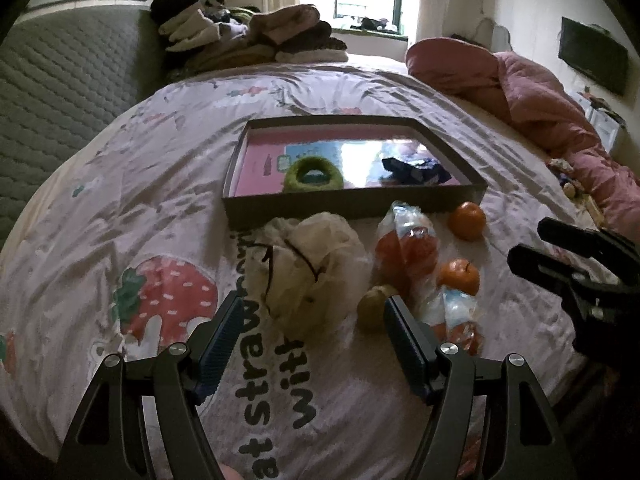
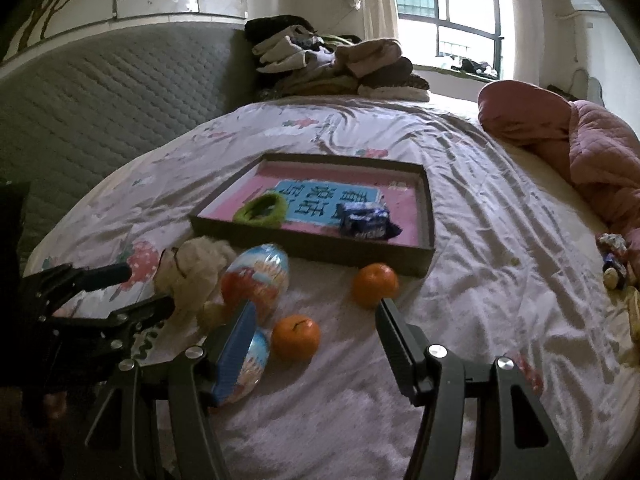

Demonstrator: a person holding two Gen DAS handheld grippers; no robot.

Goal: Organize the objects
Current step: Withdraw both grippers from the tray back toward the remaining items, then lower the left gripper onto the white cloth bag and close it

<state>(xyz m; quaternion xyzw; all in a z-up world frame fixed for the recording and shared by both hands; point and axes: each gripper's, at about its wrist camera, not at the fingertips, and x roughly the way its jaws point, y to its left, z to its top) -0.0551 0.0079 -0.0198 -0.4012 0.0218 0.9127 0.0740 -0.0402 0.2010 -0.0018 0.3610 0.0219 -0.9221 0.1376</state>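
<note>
- Left wrist view: the shallow tray [image 1: 456,194] sat on the bed [image 1: 160,184], and it already held two things, a green fuzzy ring [image 1: 313,174] at its near left and a dark blue packet [image 1: 416,170] to the right.
- Left outside it, near the tray's front wall, were a crumpled pale bag [image 1: 308,268], a small greenish fruit [image 1: 372,306], two clear snack packs [image 1: 408,252] and two oranges [image 1: 466,220].
- The left gripper [image 1: 312,316] hovered over the bag and greenish fruit with its jaws wide apart and empty.
- Right wrist view: the right gripper [image 2: 316,320] had its jaws apart and held nothing; the nearer orange [image 2: 296,337] lay between its fingers, the farther orange [image 2: 375,285] just beyond its right fingertip.
- By my judgement, the sorting was roughly a quarter done, with six items left to go in the tray.
</note>
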